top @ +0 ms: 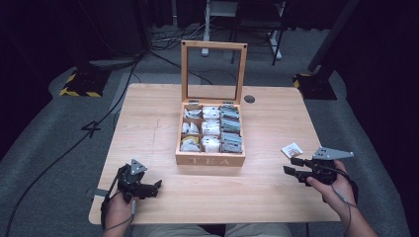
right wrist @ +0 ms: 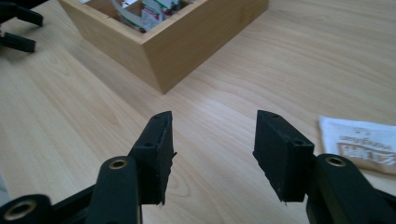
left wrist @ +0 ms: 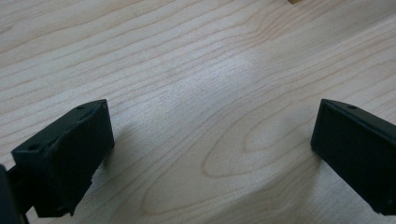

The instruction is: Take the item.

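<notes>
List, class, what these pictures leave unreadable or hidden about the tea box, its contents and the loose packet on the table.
- Tea bags in the tea box: too small in the high view to read labels or count.
- Box interior, right gripper view: cut off by the top edge; the box wall hides the compartments.
- Loose packet: cut by the right edge, partly behind the right gripper; print blurred.

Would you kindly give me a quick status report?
Both grippers, left and right, open, empty. Tea box lid up. Loose tea bag beside right gripper. Nothing obstructing.

Matt pale wood table (left wrist: 196,70)
</notes>
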Motion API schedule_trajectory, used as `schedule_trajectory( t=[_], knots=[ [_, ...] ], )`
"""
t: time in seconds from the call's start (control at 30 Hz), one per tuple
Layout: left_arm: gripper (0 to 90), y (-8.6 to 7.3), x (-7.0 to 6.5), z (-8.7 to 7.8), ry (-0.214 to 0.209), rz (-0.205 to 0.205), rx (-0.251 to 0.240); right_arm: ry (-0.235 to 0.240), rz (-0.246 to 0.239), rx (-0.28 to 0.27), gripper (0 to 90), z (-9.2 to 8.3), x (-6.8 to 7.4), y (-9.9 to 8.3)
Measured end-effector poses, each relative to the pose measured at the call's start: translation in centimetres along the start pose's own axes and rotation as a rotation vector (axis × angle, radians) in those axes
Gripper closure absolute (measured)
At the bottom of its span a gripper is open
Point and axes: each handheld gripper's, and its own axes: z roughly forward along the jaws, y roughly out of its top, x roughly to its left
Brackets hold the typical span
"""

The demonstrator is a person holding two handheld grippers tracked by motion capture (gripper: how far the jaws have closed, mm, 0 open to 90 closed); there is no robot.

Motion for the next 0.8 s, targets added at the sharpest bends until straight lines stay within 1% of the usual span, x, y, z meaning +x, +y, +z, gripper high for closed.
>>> schedule_trajectory(
  t=[0.07, 0.13, 0.23, 0.33, 0.37, 0.43, 0.53, 0.6, 0.8],
  knots=[
    [0.0, 0.0, 0.0, 0.0, -0.001, 0.001, -0.001, 0.022, 0.012, -0.016, 47.5, 0.2, 0.6, -0.6],
    [0.0, 0.0, 0.0, 0.0, -0.001, 0.002, 0.0, 0.034, 0.011, -0.024, 46.7, 0.5, 1.2, -1.2],
    [0.0, 0.0, 0.0, 0.0, 0.0, 0.005, 0.0, 0.025, -0.007, -0.04, 46.4, 1.0, 1.9, -2.0],
    [0.0, 0.0, 0.0, 0.0, 0.0, 0.004, 0.0, 0.034, 0.002, -0.048, 46.4, 1.5, 2.2, -2.7],
    [0.0, 0.0, 0.0, 0.0, 0.0, 0.005, 0.0, 0.033, -0.006, -0.028, 46.4, 1.6, 2.2, -2.9],
    [0.0, 0.0, 0.0, 0.0, -0.001, 0.002, 0.0, 0.011, -0.046, 0.008, 46.5, 2.1, 2.4, -3.4],
    [0.0, 0.0, 0.0, 0.0, 0.0, 0.005, 0.0, 0.023, -0.035, 0.024, 46.4, 2.7, 2.4, -3.9],
    [0.0, 0.0, 0.0, 0.0, 0.0, 0.005, 0.0, 0.022, -0.043, 0.044, 46.4, 3.2, 2.5, -4.2],
    [0.0, 0.0, 0.0, 0.0, -0.003, -0.002, 0.0, 0.017, -0.058, 0.07, 43.6, 4.4, 2.7, -4.9]
  ],
)
